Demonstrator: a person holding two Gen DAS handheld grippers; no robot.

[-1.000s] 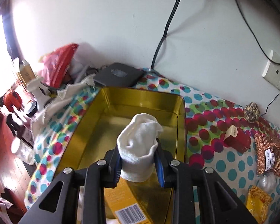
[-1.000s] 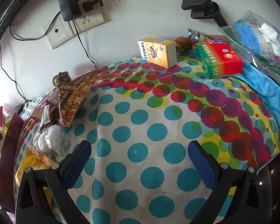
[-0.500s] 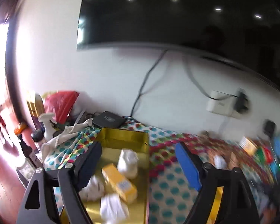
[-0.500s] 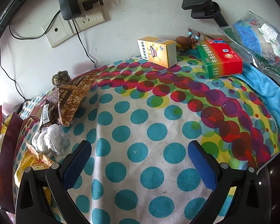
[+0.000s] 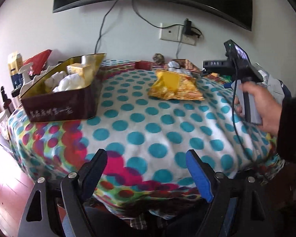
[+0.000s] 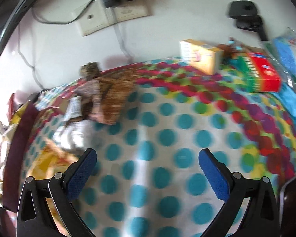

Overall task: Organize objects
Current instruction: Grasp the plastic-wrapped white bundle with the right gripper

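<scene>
Fingers of left gripper (image 5: 146,169) had opened wide w/ nothing between; white sock it held a sec ago now sat in gold tin (image 5: 63,90) at table's left. Right gripper (image 6: 147,169) also spread, empty. Yellow snack bag (image 5: 175,87) prob. next.

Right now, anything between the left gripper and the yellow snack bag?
Nothing visible. Only bare dotted cloth lies between the open left gripper and the yellow snack bag; the tin sits off to the side.
</scene>
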